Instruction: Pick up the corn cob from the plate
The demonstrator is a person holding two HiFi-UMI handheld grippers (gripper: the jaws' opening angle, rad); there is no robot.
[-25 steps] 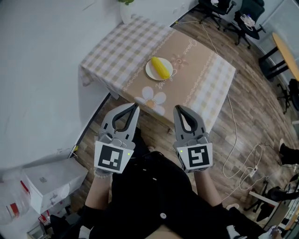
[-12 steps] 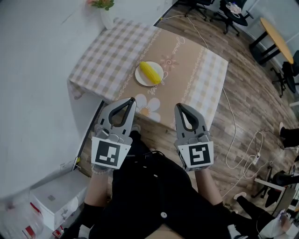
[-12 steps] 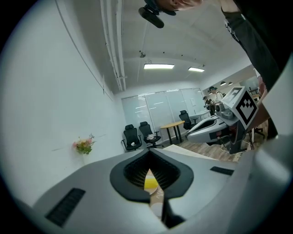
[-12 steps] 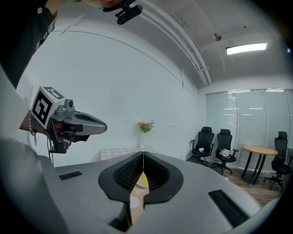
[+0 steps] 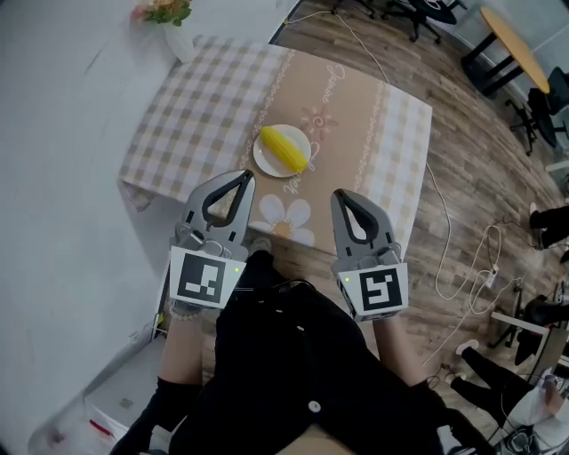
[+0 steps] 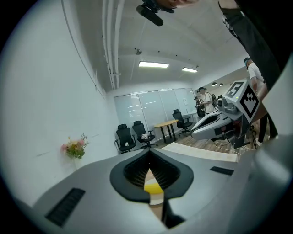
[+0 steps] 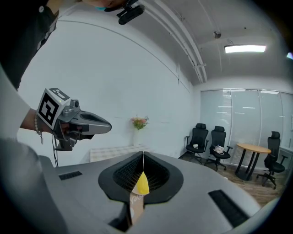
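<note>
A yellow corn cob point(image 5: 284, 147) lies on a white plate point(image 5: 266, 164) near the middle of a table with a checked cloth point(image 5: 204, 98). My left gripper point(image 5: 247, 175) and right gripper point(image 5: 337, 195) hover side by side over the table's near edge, short of the plate. Both are shut with nothing held. In the left gripper view the corn cob point(image 6: 153, 186) shows through the gap behind the closed tips point(image 6: 149, 153). The right gripper view likewise shows the corn cob point(image 7: 141, 183) beyond its closed tips point(image 7: 143, 154).
A vase of flowers point(image 5: 168, 18) stands at the table's far left corner by the white wall. Office chairs point(image 5: 413, 11) and a round table point(image 5: 508, 43) are beyond. White cables point(image 5: 444, 258) trail on the wooden floor at the right.
Both grippers have come closer to the table. The plate with the corn now sits nearer to their tips and lower in the head view. Both stay shut.
</note>
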